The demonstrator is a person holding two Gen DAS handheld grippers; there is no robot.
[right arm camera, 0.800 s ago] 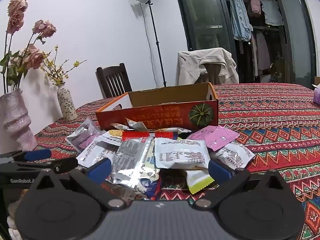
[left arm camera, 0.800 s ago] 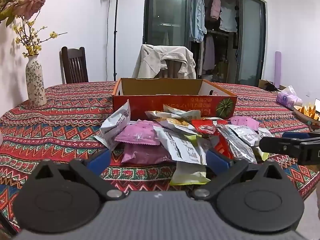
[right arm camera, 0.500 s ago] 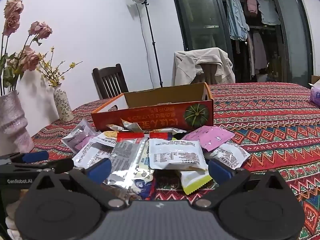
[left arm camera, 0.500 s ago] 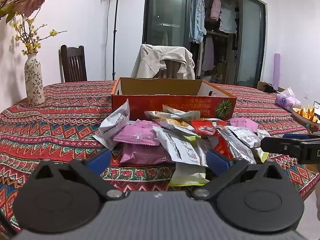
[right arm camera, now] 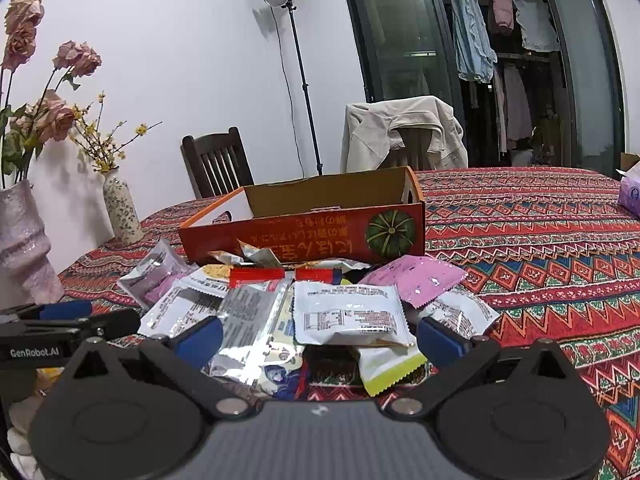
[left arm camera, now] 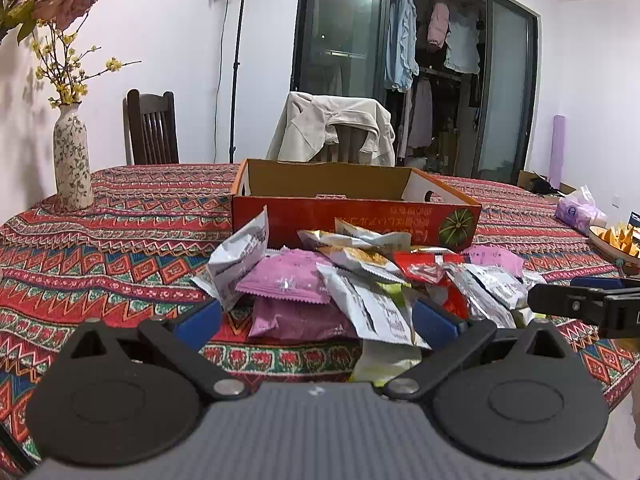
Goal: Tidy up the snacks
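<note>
A heap of snack packets (left arm camera: 360,280) lies on the patterned tablecloth in front of an open red cardboard box (left arm camera: 356,216). It holds pink packets (left arm camera: 288,276), white ones (right arm camera: 348,312), silver ones (right arm camera: 248,320) and a red one (left arm camera: 424,264). My left gripper (left arm camera: 318,320) hovers open just before the heap's near edge, nothing between its blue pads. My right gripper (right arm camera: 318,338) is open too, low over the heap's near side from the right; it also shows at the right edge of the left wrist view. The red cardboard box (right arm camera: 304,240) looks empty.
Two vases of flowers (right arm camera: 120,212) (right arm camera: 20,248) stand at the table's left. A bowl of orange snacks (left arm camera: 616,240) and a purple tissue pack (left arm camera: 580,210) sit at the far right. Two chairs, one draped with a jacket (left arm camera: 332,128), stand behind the table.
Both views have shifted only slightly: the heap and box sit a touch further left in the right wrist view. Both grippers stay open with nothing taken.
</note>
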